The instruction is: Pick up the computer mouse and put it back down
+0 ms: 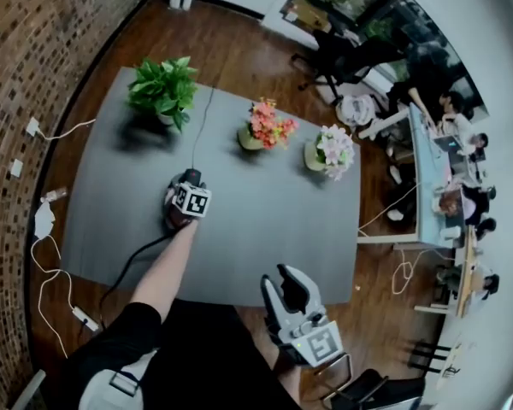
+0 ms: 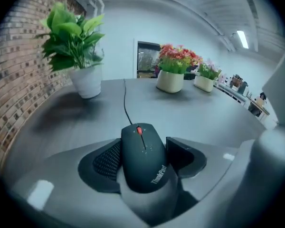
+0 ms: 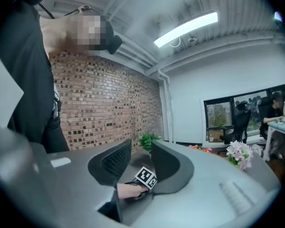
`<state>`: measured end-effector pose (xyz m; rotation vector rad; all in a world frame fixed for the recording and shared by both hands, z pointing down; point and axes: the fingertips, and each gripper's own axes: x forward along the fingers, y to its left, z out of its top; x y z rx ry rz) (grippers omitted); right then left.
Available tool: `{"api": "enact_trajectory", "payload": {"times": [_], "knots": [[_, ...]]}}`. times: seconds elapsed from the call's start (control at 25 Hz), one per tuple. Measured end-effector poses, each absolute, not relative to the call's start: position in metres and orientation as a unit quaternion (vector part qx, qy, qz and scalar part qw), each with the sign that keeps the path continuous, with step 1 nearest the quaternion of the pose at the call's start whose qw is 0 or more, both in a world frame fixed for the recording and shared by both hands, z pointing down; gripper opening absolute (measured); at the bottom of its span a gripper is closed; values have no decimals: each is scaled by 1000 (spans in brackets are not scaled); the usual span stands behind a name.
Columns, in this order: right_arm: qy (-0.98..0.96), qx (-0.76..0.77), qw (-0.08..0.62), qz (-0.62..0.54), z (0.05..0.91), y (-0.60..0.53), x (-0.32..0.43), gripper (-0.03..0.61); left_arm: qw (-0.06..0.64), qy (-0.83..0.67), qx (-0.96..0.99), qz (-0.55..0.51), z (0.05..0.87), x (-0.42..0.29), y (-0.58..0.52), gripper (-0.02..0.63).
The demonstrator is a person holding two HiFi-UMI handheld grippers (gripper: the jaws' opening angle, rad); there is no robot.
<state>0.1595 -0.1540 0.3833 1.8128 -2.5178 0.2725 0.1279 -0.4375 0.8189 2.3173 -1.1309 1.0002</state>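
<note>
The left claw [image 2: 143, 148] is pinching a black wired computer mouse [image 2: 141, 170] by its sides, low at the middle of a grey worktop [image 1: 265, 220]. Whether the mouse is touching the surface is unclear. The right claw [image 1: 285, 280] is hanging spread and empty, just off the worktop's near edge.

Left gripper [image 1: 186, 188] at the computer mouse [image 1: 192, 176] on grey table [image 1: 274, 229]; right gripper [image 1: 286, 282] nearer.

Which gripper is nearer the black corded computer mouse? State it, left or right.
Left. The left gripper holds the black corded computer mouse between its jaws; the right gripper hangs open, off the near edge of the grey table.
</note>
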Motion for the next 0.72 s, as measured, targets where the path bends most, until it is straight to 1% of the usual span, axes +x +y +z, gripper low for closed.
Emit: {"api": "enact_trajectory", "payload": {"times": [0.12, 0.16, 0.2, 0.24, 0.44, 0.56, 0.6, 0.64, 0.72], "knots": [[-809, 580, 25, 89, 384, -155, 144, 112, 190, -398, 833, 333, 821, 132, -436, 299], [-810, 579, 29, 90, 385, -155, 139, 112, 193, -391, 840, 324, 819, 134, -434, 313], [-811, 576, 33, 92, 386, -156, 134, 112, 201, -385, 844, 314, 816, 134, -432, 366], [-813, 573, 37, 93, 387, -156, 130, 112, 211, -382, 847, 302, 812, 130, -428, 391], [-830, 546, 57, 100, 396, -159, 112, 112, 245, -415, 849, 217, 769, 69, -393, 396], [-844, 524, 59, 94, 395, -159, 101, 112, 278, -420, 851, 147, 743, 26, -357, 394], [-849, 518, 57, 90, 392, -159, 98, 112, 294, -410, 856, 117, 731, 14, -344, 367], [-853, 512, 54, 85, 390, -158, 94, 112, 308, -394, 862, 88, 718, 6, -331, 326], [-861, 500, 48, 74, 384, -155, 86, 112, 315, -357, 879, 38, 684, -4, -311, 203]]}}
